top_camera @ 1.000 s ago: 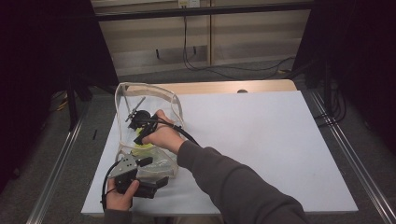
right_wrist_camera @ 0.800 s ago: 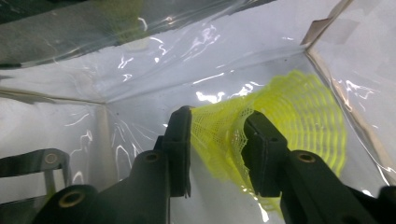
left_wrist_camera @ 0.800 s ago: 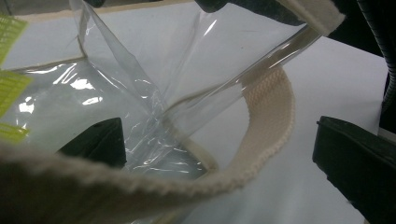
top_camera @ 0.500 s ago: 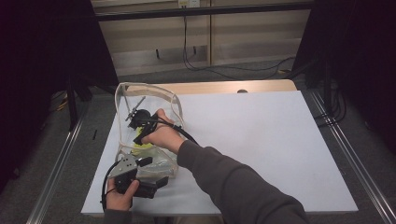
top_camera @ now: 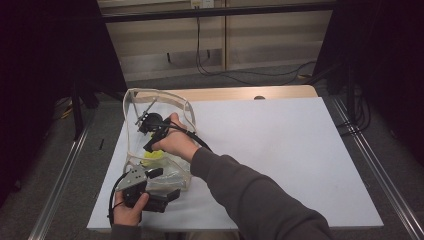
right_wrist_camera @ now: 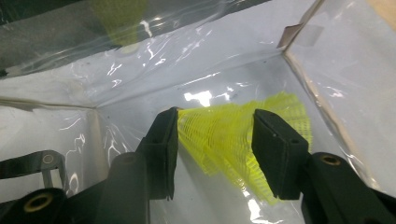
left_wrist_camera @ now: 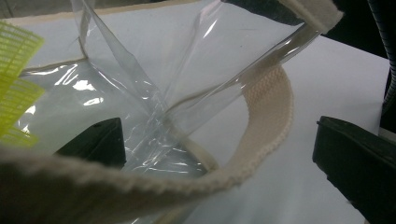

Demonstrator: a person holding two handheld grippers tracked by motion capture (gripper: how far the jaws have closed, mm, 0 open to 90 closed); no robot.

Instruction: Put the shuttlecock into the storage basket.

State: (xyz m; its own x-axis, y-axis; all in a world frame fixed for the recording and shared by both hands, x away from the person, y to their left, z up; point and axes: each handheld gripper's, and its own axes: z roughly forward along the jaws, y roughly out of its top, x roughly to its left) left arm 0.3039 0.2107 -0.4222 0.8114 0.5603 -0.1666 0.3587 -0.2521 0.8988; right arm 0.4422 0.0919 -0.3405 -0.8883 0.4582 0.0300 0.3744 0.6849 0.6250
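A clear plastic bag [top_camera: 131,145] with cream webbing straps lies at the left of the white table [top_camera: 280,150]. A yellow mesh piece [top_camera: 152,156] rests inside it. My right gripper [top_camera: 149,146] reaches down into the bag. In the right gripper view it [right_wrist_camera: 215,114] is open, and the yellow mesh [right_wrist_camera: 219,135] lies between and just beyond its jaws. My left gripper [top_camera: 167,184] sits at the bag's near corner. It [left_wrist_camera: 217,126] is open too, with a cream strap [left_wrist_camera: 271,116] and folded clear plastic [left_wrist_camera: 140,84] between its wide-apart jaws.
The person's right sleeve [top_camera: 260,200] crosses the near middle of the table. A wooden edge [top_camera: 235,93] runs along the table's far side. Metal rails [top_camera: 365,160] flank the table, and cables [top_camera: 225,75] lie on the floor behind.
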